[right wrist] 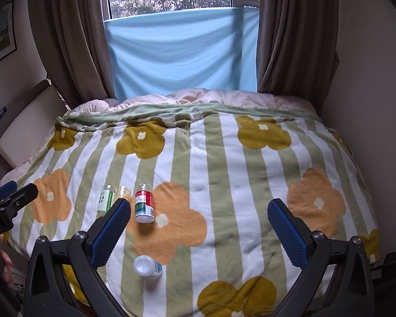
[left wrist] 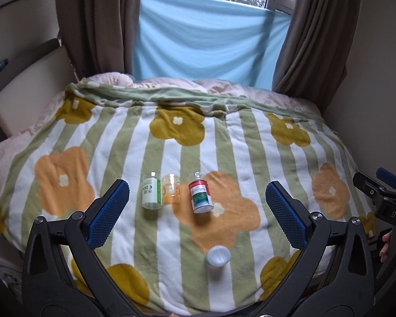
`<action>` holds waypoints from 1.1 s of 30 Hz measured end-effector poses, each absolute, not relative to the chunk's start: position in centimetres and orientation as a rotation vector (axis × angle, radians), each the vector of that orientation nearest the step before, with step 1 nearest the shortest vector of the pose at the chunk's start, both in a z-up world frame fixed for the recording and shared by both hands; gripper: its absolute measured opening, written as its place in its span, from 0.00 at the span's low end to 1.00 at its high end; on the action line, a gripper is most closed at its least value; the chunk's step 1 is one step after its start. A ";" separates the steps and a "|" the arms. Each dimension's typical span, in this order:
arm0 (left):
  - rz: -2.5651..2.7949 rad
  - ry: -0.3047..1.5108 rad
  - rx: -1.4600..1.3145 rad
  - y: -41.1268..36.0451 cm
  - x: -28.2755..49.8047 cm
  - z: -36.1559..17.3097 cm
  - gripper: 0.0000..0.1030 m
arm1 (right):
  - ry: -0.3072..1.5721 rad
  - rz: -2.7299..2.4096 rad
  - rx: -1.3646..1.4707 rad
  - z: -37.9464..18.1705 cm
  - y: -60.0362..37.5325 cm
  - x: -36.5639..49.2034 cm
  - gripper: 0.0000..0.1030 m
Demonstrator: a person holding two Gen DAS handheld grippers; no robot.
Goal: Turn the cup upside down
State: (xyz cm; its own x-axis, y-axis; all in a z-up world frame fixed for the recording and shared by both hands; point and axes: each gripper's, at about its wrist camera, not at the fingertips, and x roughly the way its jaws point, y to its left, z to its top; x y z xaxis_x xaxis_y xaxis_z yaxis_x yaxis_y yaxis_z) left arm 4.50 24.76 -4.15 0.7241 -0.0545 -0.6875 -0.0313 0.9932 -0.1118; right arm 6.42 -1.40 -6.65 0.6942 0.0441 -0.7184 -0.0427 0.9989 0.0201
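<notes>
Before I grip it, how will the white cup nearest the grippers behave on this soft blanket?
The white cup looks like small, thin plastic, so probably light and easily squeezed. It seems to rest inverted or tilted on the plush blanket, so a push may tip it. If tipped, its round body could roll.

Home bedrm: bed [right wrist: 330, 137], curtains [right wrist: 66, 39].

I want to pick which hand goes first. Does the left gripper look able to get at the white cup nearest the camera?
Probably yes. The left gripper is open, and the white cup sits alone on the blanket between its fingers, nothing blocking.
</notes>
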 end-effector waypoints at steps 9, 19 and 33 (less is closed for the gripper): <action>0.024 0.680 -0.094 24.7 1.9 -2.9 1.00 | 0.696 0.054 0.005 -4.3 -0.9 4.8 1.00; 0.031 0.638 -0.089 24.7 0.8 -2.4 1.00 | 0.655 0.063 -0.007 -3.4 -0.6 3.9 1.00; 0.020 0.643 -0.102 24.2 0.7 -2.6 1.00 | 0.650 0.041 -0.011 -3.2 -1.1 3.5 1.00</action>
State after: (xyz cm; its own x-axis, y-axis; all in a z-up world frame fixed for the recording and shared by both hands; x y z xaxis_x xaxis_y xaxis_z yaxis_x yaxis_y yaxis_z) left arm 0.67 24.21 -2.62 0.8003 -0.0132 -0.5994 -0.0504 0.9947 -0.0892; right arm 3.45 -1.12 -3.24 0.7953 0.0352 -0.6052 -0.0419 0.9991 0.0031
